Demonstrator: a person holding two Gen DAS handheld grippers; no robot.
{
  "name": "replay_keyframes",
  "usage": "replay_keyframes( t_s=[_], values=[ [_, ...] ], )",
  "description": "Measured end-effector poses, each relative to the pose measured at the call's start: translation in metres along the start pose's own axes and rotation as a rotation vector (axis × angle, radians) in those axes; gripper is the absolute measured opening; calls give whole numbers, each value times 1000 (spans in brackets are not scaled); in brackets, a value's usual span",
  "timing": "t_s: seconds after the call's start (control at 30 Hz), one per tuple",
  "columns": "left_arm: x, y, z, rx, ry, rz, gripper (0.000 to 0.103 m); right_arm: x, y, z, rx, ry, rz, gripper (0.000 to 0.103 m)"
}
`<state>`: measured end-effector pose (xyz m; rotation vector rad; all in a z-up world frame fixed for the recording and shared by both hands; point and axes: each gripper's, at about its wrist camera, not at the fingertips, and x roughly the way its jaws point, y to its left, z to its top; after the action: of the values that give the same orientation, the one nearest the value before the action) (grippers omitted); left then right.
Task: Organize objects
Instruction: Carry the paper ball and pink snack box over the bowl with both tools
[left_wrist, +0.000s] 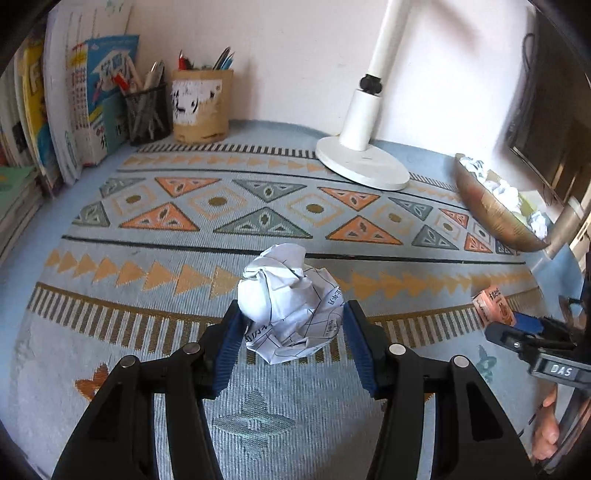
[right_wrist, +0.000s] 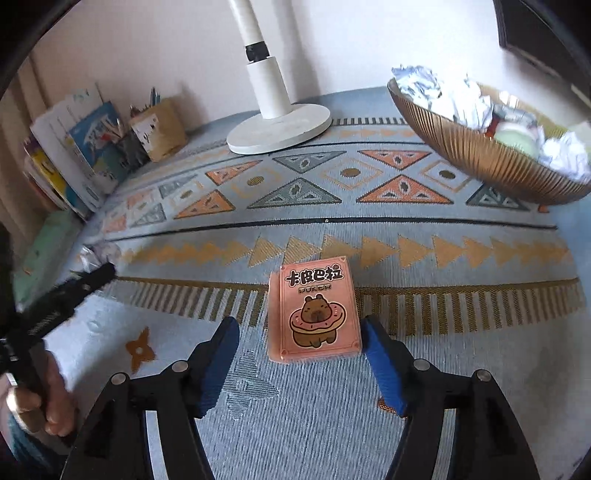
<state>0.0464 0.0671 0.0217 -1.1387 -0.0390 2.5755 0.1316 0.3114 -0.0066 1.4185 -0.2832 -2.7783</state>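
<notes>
A: L gripper (left_wrist: 291, 325) clamped on paper ball (left_wrist: 290, 302), both pads touching. Bowl (left_wrist: 491, 210) at 2 o'clock.

B: R gripper (right_wrist: 299, 343) released, straddling card box (right_wrist: 314, 314) on mat (right_wrist: 332, 424); long axis 12–6. R view shows bowl's (right_wrist: 476, 155) foil wads; L view barely.

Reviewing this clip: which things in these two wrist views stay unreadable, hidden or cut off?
- Bowl: left view clips it at the right edge; the paper balls inside hide what lies beneath them.
- Lamp: head cut off by the top edge in both views.
- Card box: underside hidden; whether the right gripper touches it is unclear.
- Crumpled paper: print too creased to read; the left gripper hides its sides.
- Book titles: blurred by the fisheye edge.
</notes>
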Motion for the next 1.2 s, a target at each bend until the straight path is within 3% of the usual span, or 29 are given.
replay_keyframes(
  t_s=[0.07,0.13,0.47,0.57,0.67,0.9,1.03,1.2],
  values=[
    [1,-4,0,23,2,11,51,2,7,0,-25,-6,-67,57],
    [0,-8,-1,44,0,18,51,4,11,-1,-59,-17,-144,40],
    [-1,-18,1,79,-6,46,51,-27,-18,-11,18,-75,-48,40],
    [-5,-30,15,66,-23,-13,51,-43,-45,-11,81,-91,44,40],
    [-5,-63,42,83,-59,-85,51,-62,-73,-11,145,-134,91,40],
    [13,-167,89,242,-113,-191,51,-119,-120,15,146,-271,-54,40],
    [30,-219,122,296,-153,-230,51,-131,-164,55,215,-329,-144,40],
    [70,-269,159,292,-130,-291,51,-115,-214,113,313,-352,-171,40]
  ],
)
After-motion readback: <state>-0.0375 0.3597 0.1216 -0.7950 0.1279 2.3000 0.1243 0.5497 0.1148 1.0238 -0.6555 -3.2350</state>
